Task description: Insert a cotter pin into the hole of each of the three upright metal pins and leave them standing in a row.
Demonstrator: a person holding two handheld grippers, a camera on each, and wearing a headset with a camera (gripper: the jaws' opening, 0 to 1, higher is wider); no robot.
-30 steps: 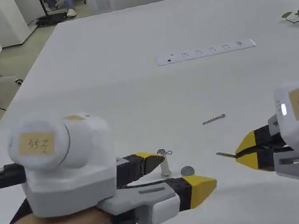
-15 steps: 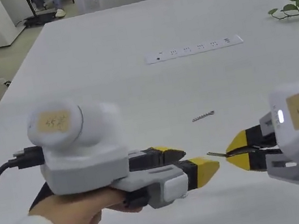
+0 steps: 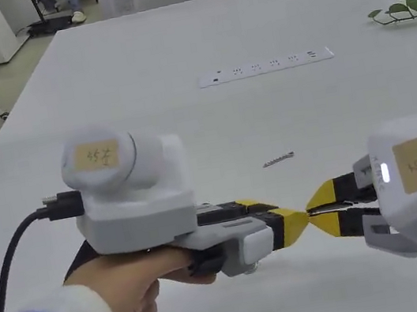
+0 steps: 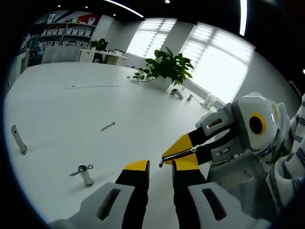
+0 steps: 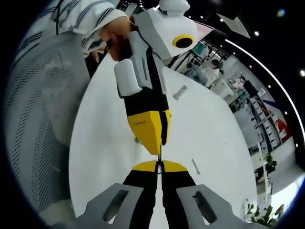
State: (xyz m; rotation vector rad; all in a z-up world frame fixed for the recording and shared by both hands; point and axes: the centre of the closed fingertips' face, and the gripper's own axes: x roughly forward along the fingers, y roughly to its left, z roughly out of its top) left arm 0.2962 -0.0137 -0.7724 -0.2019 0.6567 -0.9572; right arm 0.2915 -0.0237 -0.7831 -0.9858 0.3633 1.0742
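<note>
Cotter pin [image 4: 177, 154]: clamped in right gripper [image 3: 311, 212], tip between the slightly parted jaws of left gripper [image 4: 159, 167]. Step: handover, likely. Next: left closes, right lets go, toward bare metal pin [image 4: 19, 140].

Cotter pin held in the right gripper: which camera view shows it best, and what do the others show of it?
The left gripper view: the cotter pin lies side-on, clamped by the right gripper. The right gripper view gives a thin end-on sliver; the head view just a glimpse between the gripper tips.
</note>
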